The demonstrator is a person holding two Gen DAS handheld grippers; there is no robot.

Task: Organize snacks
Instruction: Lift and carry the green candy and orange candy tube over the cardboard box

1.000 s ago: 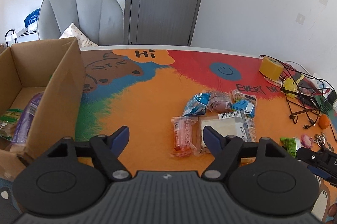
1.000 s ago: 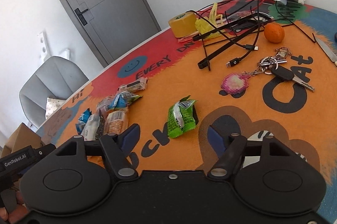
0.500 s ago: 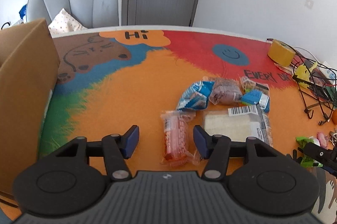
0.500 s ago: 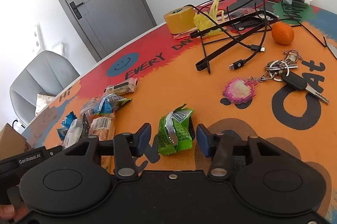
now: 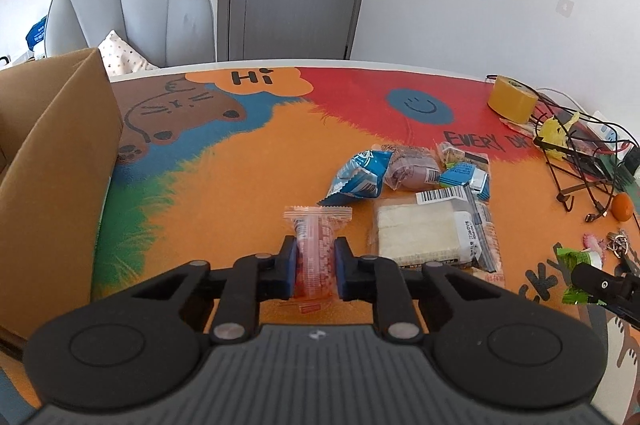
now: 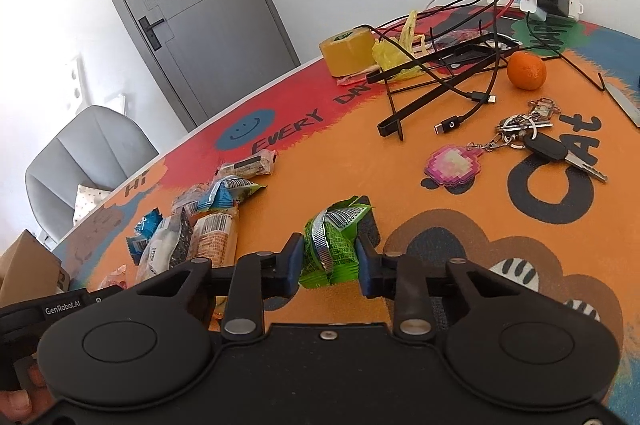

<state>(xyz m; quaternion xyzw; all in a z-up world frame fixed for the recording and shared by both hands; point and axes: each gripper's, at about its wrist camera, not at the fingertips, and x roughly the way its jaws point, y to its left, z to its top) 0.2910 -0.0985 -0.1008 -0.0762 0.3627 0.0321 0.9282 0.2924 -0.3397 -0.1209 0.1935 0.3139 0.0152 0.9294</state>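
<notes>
My left gripper (image 5: 315, 267) is shut on a clear packet of pink-red candy (image 5: 314, 249) that lies on the colourful table mat. To its right lie a flat white snack pack with a barcode (image 5: 434, 233), a blue packet (image 5: 358, 179) and a brownish packet (image 5: 412, 171). In the right wrist view my right gripper (image 6: 329, 263) is shut on a crumpled green snack packet (image 6: 334, 245). That green packet (image 5: 578, 275) and the right gripper show at the far right of the left wrist view. A cardboard box (image 5: 52, 177) stands at the left.
A yellow tape roll (image 6: 348, 51), a black wire stand with cables (image 6: 440, 73), an orange (image 6: 526, 70), keys with a pink charm (image 6: 520, 137) and a power strip (image 6: 552, 1) crowd the right side. A grey chair (image 5: 132, 13) stands behind the table, before a grey door.
Both grippers moved forward over their packets and went from open to shut: the left on the pink-red candy packet, the right on the green packet.
</notes>
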